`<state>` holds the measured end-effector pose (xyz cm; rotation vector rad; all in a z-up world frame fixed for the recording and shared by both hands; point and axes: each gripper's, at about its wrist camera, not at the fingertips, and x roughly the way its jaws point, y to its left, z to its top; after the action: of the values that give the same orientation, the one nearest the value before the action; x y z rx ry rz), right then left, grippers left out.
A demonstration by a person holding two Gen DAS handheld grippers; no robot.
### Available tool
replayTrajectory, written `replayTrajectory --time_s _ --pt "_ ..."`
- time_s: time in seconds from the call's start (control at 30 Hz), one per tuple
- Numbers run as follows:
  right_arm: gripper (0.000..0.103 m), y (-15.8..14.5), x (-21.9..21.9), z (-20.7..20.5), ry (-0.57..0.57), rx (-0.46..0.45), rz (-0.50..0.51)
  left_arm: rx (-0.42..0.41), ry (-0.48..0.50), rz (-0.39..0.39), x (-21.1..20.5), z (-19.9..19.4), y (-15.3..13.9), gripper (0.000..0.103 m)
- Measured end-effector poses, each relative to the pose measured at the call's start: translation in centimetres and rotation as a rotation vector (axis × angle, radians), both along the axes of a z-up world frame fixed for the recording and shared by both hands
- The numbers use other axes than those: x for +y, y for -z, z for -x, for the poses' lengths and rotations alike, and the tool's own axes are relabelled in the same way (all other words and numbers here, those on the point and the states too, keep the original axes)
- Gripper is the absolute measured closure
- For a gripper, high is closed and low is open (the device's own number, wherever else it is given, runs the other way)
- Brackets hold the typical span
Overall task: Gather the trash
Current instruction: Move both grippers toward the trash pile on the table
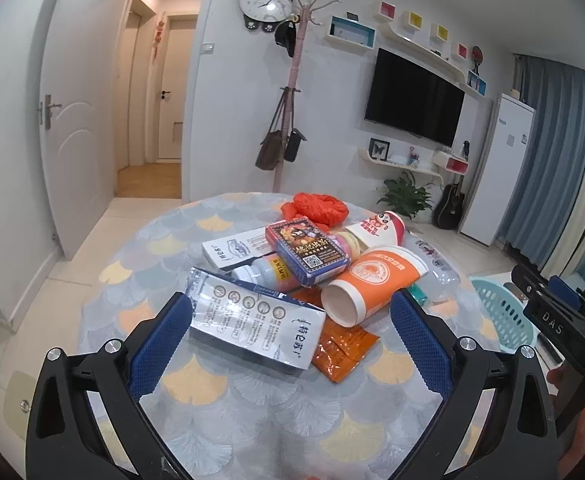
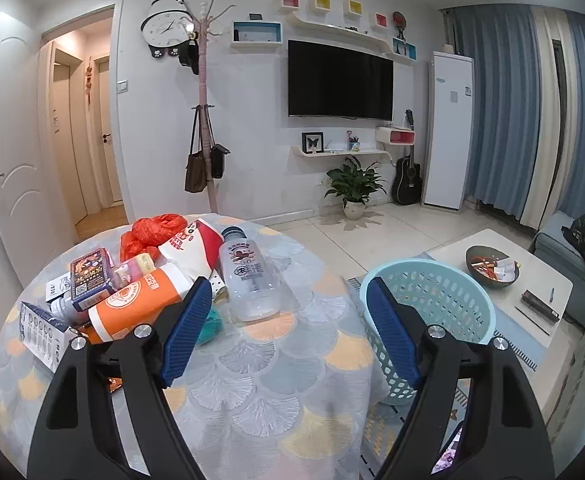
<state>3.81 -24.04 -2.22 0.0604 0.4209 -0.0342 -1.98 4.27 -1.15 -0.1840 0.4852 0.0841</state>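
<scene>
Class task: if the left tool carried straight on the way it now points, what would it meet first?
Most likely the white and blue carton, lying between the open fingers of the left tool; the orange paper cup lies just beyond, though depth is uncertain.

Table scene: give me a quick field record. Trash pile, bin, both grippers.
surface: round table with fan-pattern cloth
trash pile: orange paper cup on its side, card box, white carton, clear plastic bottle lying down, red plastic bag, orange wrapper
bin: light blue basket, on the floor beside the table
left gripper: open, nothing held, white carton's near end between its fingers
right gripper: open, nothing held
</scene>
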Motion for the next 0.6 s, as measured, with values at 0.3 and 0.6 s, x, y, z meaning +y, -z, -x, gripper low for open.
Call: replayTrajectory --time_s 0.3,0.6 --pt "0.027 -0.1 0.3 0.3 -0.003 -0.024 0.012 -0.008 -0.034 -0.047 -0.4 0.4 -0.2 0.007" --pt "0.008 -0.4 0.4 1.4 -0.007 -0.151 0.006 0.023 -0.046 0.072 2.4 0.5 1.0 0.007"
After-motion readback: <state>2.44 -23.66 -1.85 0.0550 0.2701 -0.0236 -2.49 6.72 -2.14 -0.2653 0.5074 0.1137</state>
